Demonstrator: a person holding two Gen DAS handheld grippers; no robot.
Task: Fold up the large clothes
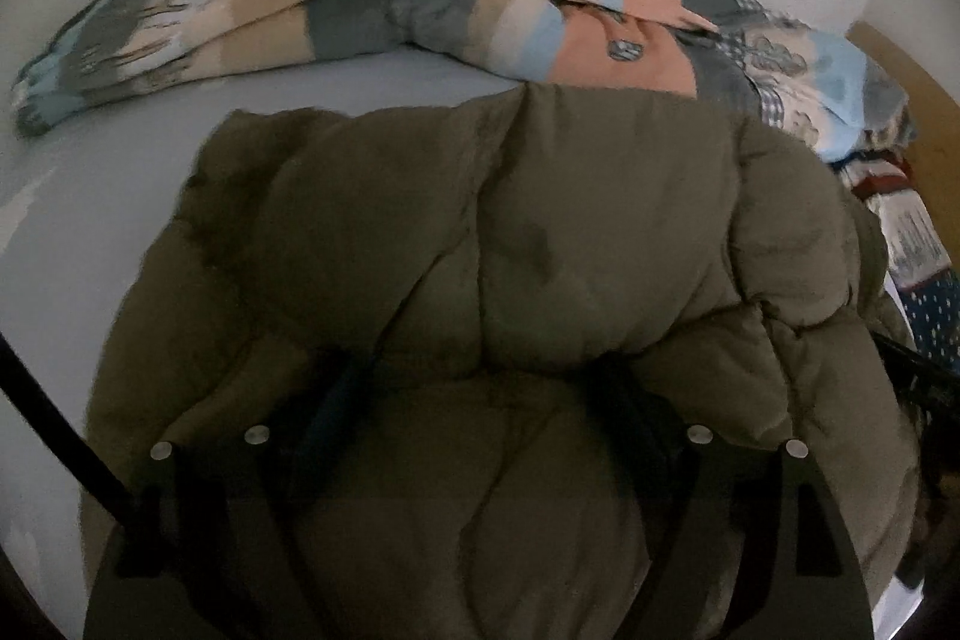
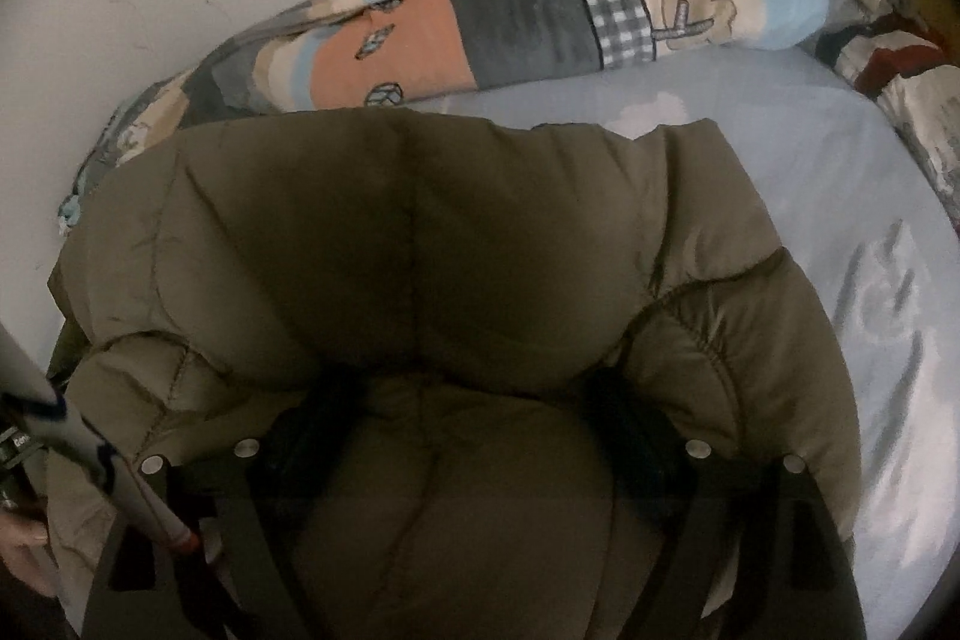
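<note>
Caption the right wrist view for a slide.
Right gripper pressed into a puffy olive jacket on a pale blue bedsheet, patchwork quilt bunched behind.

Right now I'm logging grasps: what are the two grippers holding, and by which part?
Both hold the olive puffer jacket: the left gripper and the right gripper each pinch a thick padded fold at its near edge.

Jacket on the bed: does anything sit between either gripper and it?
Nothing visible does. The left gripper and the right gripper each have jacket padding bulging between their fingers; the rolled blanket lies beyond it.
</note>
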